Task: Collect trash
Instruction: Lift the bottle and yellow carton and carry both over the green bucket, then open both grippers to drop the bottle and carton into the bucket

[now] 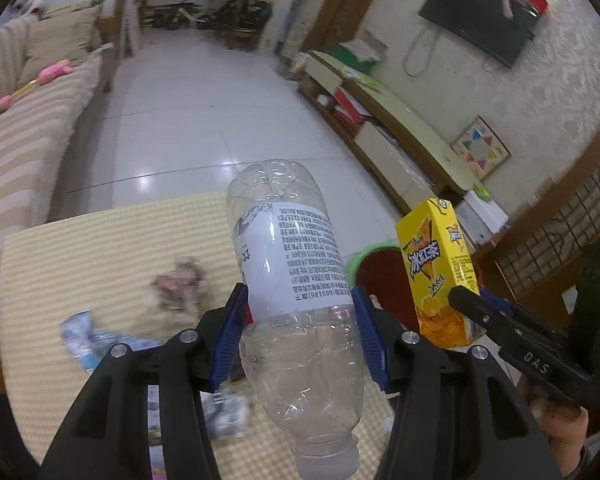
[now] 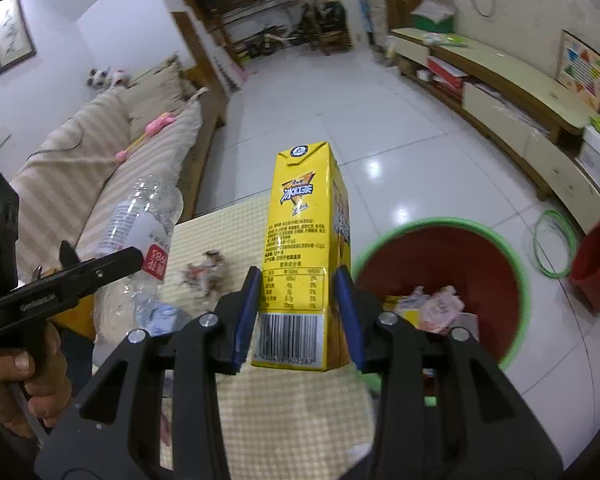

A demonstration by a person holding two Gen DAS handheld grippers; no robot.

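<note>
My left gripper is shut on a clear empty plastic bottle, held above the yellow checked table with its open neck toward the camera. My right gripper is shut on a yellow iced tea carton, held upright above the table's right edge. A red bin with a green rim stands on the floor right of the table and holds several wrappers. The carton and right gripper show in the left wrist view; the bottle and left gripper show in the right wrist view.
Crumpled paper and a blue-white wrapper lie on the table. A striped sofa stands to the left, a low TV cabinet to the right. A second red bucket and a green hoop sit on the tile floor.
</note>
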